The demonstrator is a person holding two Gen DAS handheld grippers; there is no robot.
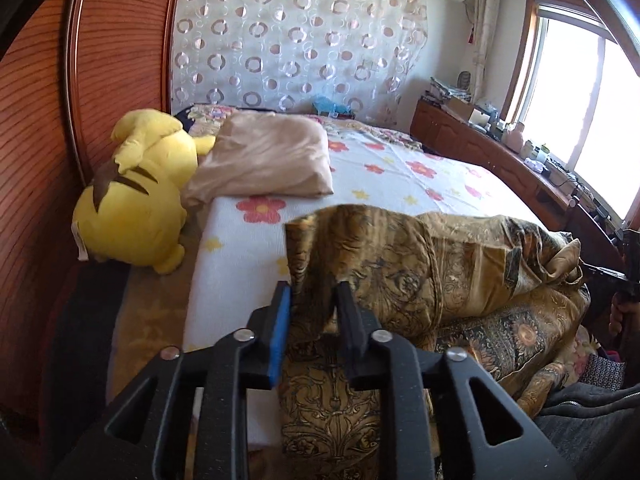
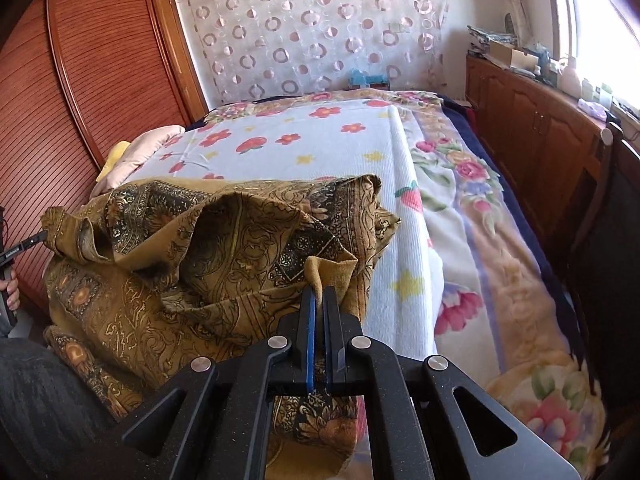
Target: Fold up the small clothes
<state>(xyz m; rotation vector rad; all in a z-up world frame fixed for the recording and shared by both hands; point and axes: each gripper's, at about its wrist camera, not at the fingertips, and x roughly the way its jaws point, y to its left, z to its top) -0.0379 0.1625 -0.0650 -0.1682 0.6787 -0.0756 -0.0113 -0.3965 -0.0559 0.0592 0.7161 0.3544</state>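
left gripper (image 1: 312, 292): fingers parted, a flap of the brown patterned garment (image 1: 420, 264) standing between them; the blue pad on one side looks clear of the cloth, so i read this as released, not clenched. no earlier view to compare.

right gripper (image 2: 319, 300): fingers clenched on a corner of the same garment, a small tuft of fabric poking up just past the tips.

garment sits bunched on the near edge of the bed (image 1: 380, 176), directly ahead of both sets of fingers and spilling below them toward the person's lap. its long axis runs across, from one gripper to the other, roughly parallel to the bed's near edge. seen from the right wrist, the bulk lies to the left of the fingers; seen from the left wrist, it trails off to the right.

judgement: the fold is half laid. right hand has the only firm hold, so it is the nearer to act; the left would need to re-grip the edge in front of it.

yellow plush toy (image 1: 136, 200) and folded beige cloth (image 1: 264, 160) lie well beyond the left fingers, apart from the garment.
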